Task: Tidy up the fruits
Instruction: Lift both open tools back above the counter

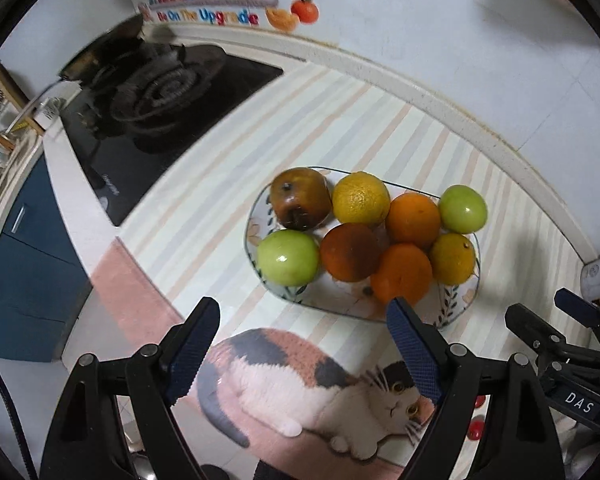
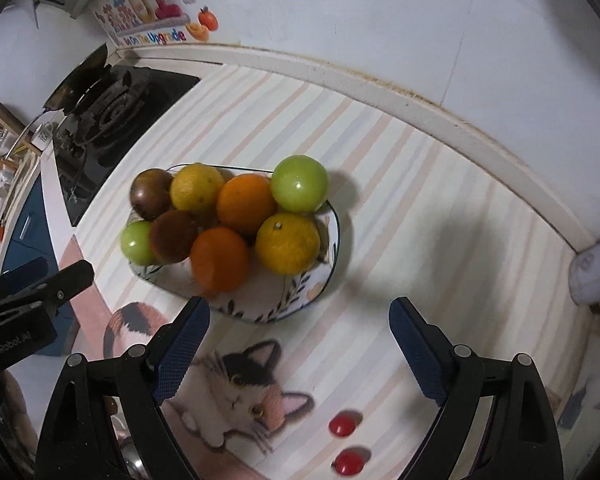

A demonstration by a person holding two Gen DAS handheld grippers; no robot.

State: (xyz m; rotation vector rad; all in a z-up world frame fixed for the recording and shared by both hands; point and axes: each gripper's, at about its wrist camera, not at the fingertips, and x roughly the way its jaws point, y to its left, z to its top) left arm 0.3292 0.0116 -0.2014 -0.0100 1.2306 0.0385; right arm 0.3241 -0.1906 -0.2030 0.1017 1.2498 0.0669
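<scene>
Fruits (image 1: 360, 232) are seen piled on a leaf-patterned plate (image 1: 456, 300) set on a striped mat (image 1: 228, 184) printed with a cat (image 1: 324, 392), beside a gas stove (image 1: 152, 92). Two green apples (image 2: 299, 183), oranges (image 2: 246, 203), yellow citrus (image 2: 287, 244) and darker brown fruit (image 2: 151, 193) are gathered there. The left gripper (image 1: 304, 344) and right gripper (image 2: 300, 340) are held above the mat with fingers spread wide and nothing between them. Two small red objects (image 2: 342, 426) are seen at the mat's near edge.
</scene>
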